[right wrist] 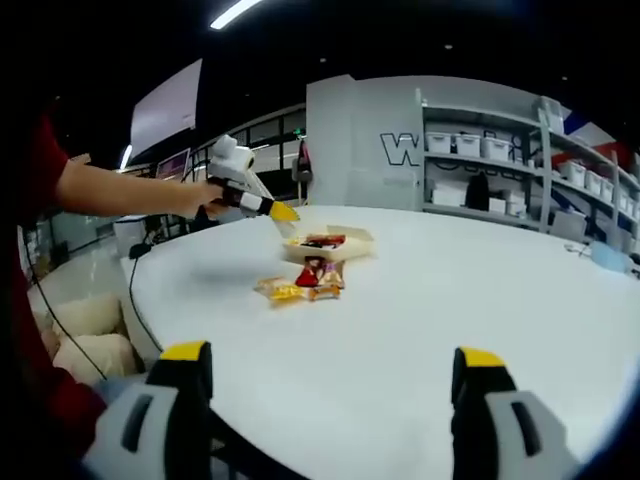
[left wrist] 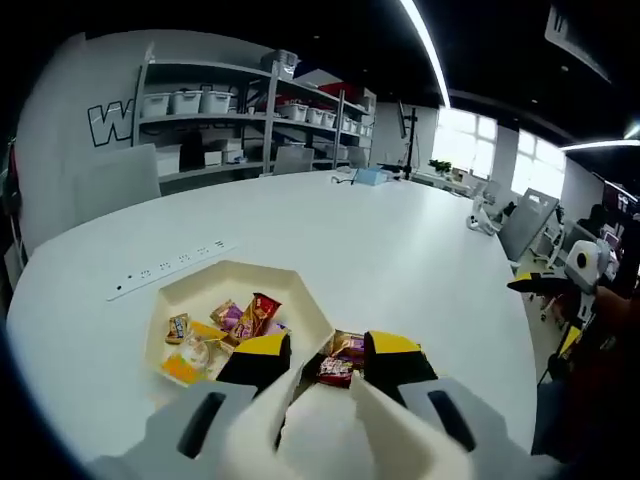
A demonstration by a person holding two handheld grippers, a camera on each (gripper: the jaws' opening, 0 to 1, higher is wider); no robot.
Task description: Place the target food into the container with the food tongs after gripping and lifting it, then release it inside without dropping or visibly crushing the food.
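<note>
A cream hexagonal container (left wrist: 178,300) holds several wrapped snacks (left wrist: 235,320) on the white table. More wrapped snacks (left wrist: 338,362) lie on the table just right of it. My left gripper (left wrist: 325,358) hovers over the container's right rim, its yellow-tipped jaws apart and nothing between them. In the right gripper view the container (right wrist: 358,240) sits far across the table with loose snacks (right wrist: 300,285) in front of it, and a hand holds the left gripper (right wrist: 280,211) just above its left side. My right gripper (right wrist: 332,372) is low over bare table, wide open and empty.
A white power strip (left wrist: 170,268) lies on the table beyond the container. Shelves with storage bins (left wrist: 230,110) line the far wall. A person's bare arm (right wrist: 130,190) reaches in from the left. A black cable (right wrist: 133,290) hangs at the table's left edge.
</note>
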